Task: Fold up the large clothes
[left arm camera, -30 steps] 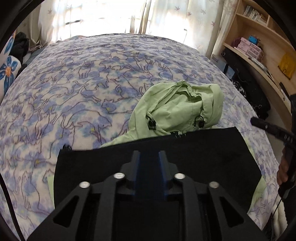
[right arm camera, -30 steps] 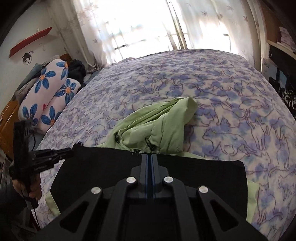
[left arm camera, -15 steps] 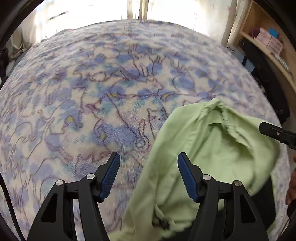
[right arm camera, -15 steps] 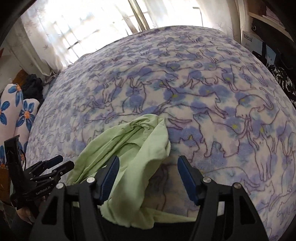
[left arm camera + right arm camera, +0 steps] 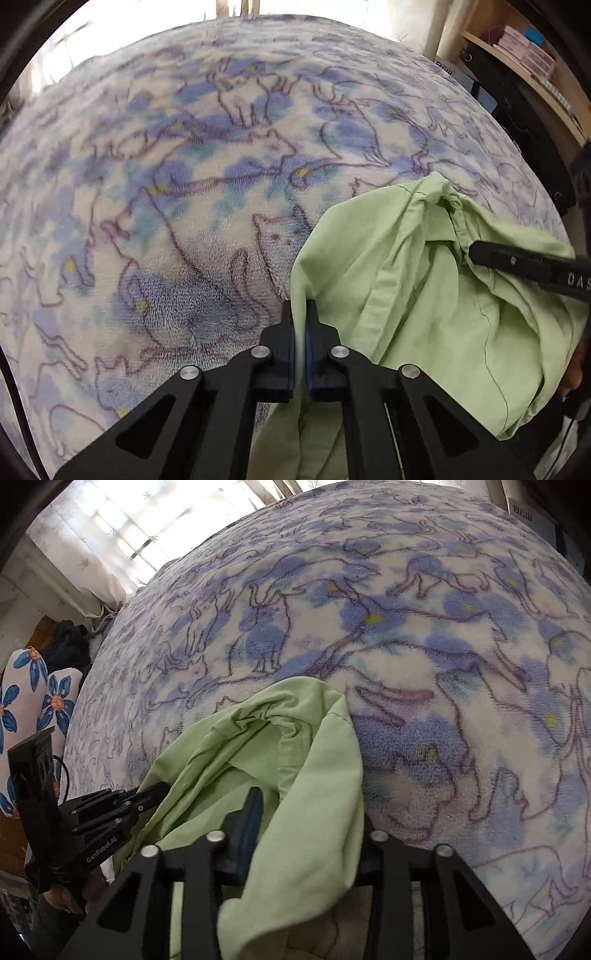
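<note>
Two hand-held grippers are down on one light green garment point(image 5: 436, 314) that lies bunched up on a bed, on a fleece blanket point(image 5: 192, 184) printed with blue and purple cats. The left hand-held gripper point(image 5: 300, 314) has its jaws pressed together on a thin edge of the green fabric — the cloth runs straight down between the blue pads on the garment's left side. The right hand-held gripper point(image 5: 306, 808) sits at the other side of the bundle, and its jaws are closing around a thick fold that drapes between the two fingers; the right-side finger is mostly buried under the cloth, so I can't tell whether the pads are actually pressing yet. Each wrist view catches the other tool poking in from the side, touching the same heap. Off to the edge there's a pillow point(image 5: 22, 709) with big blue flowers, sunlit curtains point(image 5: 110, 528) behind the bed, and a wooden shelf point(image 5: 532, 62) with some boxes.
</note>
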Available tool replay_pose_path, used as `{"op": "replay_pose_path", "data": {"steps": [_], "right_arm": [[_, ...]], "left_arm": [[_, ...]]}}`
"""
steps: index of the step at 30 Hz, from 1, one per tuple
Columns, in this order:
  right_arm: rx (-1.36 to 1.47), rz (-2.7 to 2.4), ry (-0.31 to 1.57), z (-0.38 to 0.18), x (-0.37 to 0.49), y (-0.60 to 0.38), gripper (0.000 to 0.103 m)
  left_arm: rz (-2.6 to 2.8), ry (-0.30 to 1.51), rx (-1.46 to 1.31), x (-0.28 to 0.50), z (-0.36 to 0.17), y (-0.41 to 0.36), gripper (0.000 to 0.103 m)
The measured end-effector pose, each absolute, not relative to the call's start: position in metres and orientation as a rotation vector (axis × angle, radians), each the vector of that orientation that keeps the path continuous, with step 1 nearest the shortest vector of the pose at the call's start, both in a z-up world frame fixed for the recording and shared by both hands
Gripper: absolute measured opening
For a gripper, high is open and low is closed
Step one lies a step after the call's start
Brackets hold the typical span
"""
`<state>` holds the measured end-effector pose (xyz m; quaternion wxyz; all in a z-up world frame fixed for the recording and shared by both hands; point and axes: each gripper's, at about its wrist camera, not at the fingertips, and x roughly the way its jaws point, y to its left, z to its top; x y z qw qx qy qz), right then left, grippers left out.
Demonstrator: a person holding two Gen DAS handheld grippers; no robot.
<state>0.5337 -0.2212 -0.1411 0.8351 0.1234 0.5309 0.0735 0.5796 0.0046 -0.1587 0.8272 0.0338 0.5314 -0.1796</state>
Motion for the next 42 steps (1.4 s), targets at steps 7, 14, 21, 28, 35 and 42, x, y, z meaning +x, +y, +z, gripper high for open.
{"op": "replay_pose_path", "data": {"steps": [7,14,21,28,35,42], "right_arm": [[0.153,0.255,0.95,-0.089,0.503,-0.202,0.012],[0.076,0.463,0.693,-0.012,0.406,-0.169,0.011],[-0.062,0.526,0.69,-0.029,0.28,-0.151,0.04],[-0.415,0.331,0.874,-0.136,0.179,-0.144,0.043],[-0.155,0.318,0.953,-0.149,0.136,-0.171,0.043],[0.266,0.357,1.015,-0.152,0.13,-0.197,0.044]], "left_arm": [[-0.309,0.918,-0.002,0.521,-0.091,0.04,0.0],[-0.361,0.758,-0.088,0.403,-0.033,0.09,0.001],[-0.385,0.845,-0.103,0.284,-0.074,0.122,0.003],[-0.301,1.049,-0.195,0.216,-0.14,0.152,0.003],[-0.317,1.057,-0.272,0.172,-0.137,0.152,0.018],[-0.422,1.05,-0.474,0.164,-0.132,0.129,0.055]]}}
